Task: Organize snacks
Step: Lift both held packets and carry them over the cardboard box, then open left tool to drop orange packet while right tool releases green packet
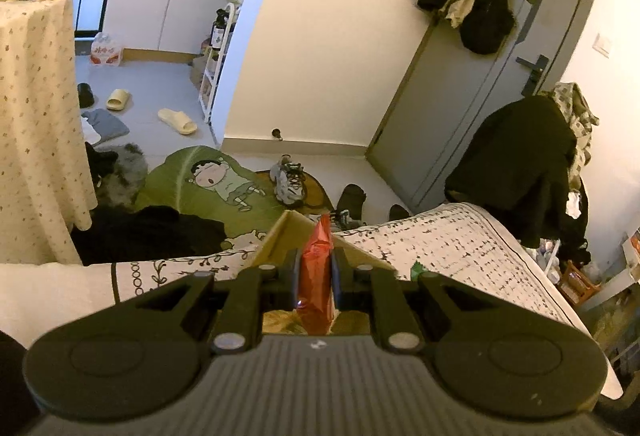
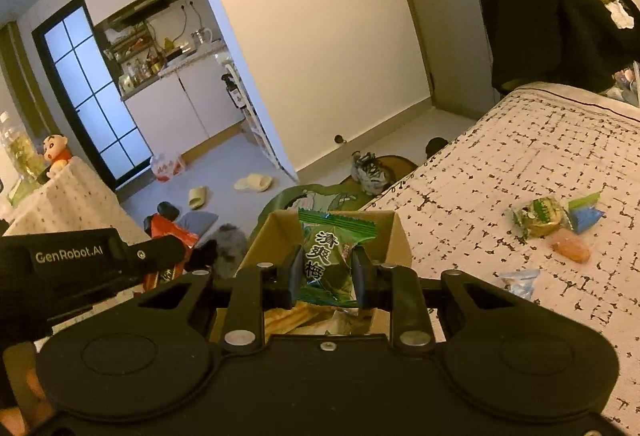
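Observation:
My left gripper (image 1: 316, 268) is shut on a red snack packet (image 1: 318, 272), held edge-on above the corner of a cardboard box (image 1: 288, 232) on the bed. In the right wrist view the left gripper (image 2: 188, 248) shows at the left with the red packet (image 2: 172, 236) in it. My right gripper (image 2: 326, 260) is shut on a green plum candy packet (image 2: 328, 256), held over the open cardboard box (image 2: 396, 236). Wrapped snacks lie inside the box below the packet. Loose on the bedspread at the right lie a green wrapped cake (image 2: 540, 216), an orange sweet (image 2: 572, 250) and a clear blue wrapper (image 2: 518, 282).
The patterned bedspread (image 2: 520, 156) stretches to the right. Dark clothes hang over a chair (image 1: 528, 164) past the bed. Shoes (image 1: 290, 178), slippers (image 1: 178, 120) and a green cartoon rug (image 1: 208, 180) cover the floor. A cloth-covered table (image 1: 36, 116) stands at the left.

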Available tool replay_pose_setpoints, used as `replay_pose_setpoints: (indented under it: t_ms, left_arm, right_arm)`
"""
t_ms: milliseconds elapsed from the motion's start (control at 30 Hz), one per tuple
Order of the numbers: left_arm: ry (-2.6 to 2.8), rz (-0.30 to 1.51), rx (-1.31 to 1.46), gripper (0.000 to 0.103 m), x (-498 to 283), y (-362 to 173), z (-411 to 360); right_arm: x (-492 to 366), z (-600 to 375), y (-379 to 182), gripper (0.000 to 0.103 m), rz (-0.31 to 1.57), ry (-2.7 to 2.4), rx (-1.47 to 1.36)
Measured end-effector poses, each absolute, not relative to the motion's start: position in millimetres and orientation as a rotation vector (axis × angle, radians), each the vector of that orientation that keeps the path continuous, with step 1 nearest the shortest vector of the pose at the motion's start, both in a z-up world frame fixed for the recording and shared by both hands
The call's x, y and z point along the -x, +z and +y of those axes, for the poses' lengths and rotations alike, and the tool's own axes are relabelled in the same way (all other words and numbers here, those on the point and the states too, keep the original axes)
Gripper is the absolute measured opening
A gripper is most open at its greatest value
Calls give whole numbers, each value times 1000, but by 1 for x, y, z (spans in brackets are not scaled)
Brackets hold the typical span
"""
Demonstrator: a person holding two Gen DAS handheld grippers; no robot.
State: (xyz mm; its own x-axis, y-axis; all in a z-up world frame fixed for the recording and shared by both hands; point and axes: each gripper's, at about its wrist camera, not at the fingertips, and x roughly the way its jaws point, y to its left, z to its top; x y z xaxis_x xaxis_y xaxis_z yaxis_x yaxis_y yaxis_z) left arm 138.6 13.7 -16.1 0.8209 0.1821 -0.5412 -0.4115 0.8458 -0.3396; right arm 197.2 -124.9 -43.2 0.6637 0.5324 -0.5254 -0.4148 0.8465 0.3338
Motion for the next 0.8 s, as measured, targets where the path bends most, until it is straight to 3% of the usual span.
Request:
replay_pose_setpoints:
  t_ms: [667,800]
  left_arm:
    - [317,568,527,14,-187,-50,46]
    - [300,583,538,14,-201,-59,47]
  right_arm:
    - [-236,-104,-70,26,709,541,-134]
    - [-242,-108,-74,33,707,525,-152]
